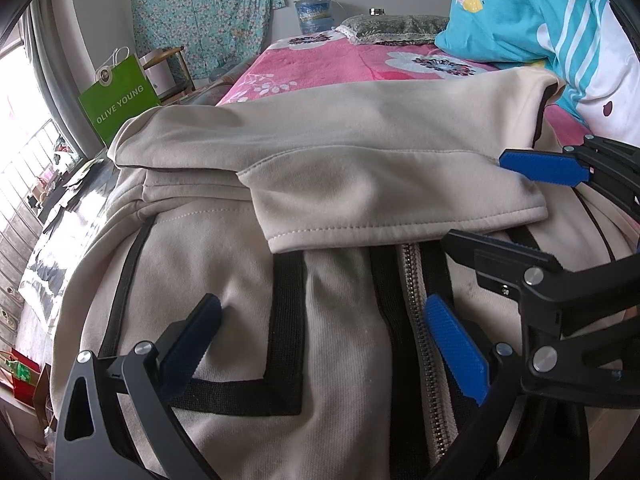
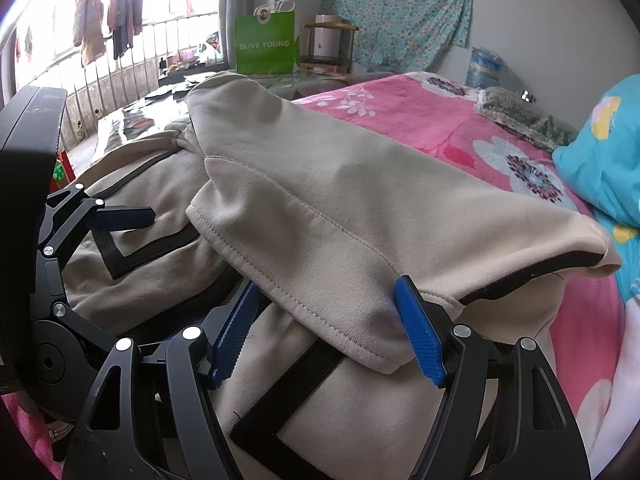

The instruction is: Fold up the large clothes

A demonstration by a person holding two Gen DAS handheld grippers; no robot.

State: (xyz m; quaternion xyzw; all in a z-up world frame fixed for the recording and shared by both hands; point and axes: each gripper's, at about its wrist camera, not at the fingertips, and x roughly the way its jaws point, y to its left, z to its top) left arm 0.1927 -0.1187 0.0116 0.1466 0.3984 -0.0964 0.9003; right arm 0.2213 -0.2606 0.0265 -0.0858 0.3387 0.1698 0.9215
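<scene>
A beige zip jacket (image 1: 224, 280) with black trim lies on the pink bed, zipper (image 1: 412, 300) facing up. One sleeve (image 1: 360, 168) is folded across its chest. My left gripper (image 1: 324, 348) is open and low over the jacket front, with its left pad touching the cloth. One of its fingers (image 2: 124, 214) shows at the left of the right wrist view. My right gripper (image 2: 328, 334) is open too. The sleeve cuff (image 2: 360, 320) lies flat between its pads, not pinched. The right gripper (image 1: 520, 208) also shows at the right of the left wrist view.
The pink floral blanket (image 2: 460, 136) stretches beyond the jacket. A blue quilt (image 1: 520, 20) and a patterned pillow (image 1: 396, 26) lie at the head of the bed. A green paper bag (image 2: 266, 42), a wooden stool (image 2: 330, 46) and a barred window (image 2: 100, 60) stand past the bed's far edge.
</scene>
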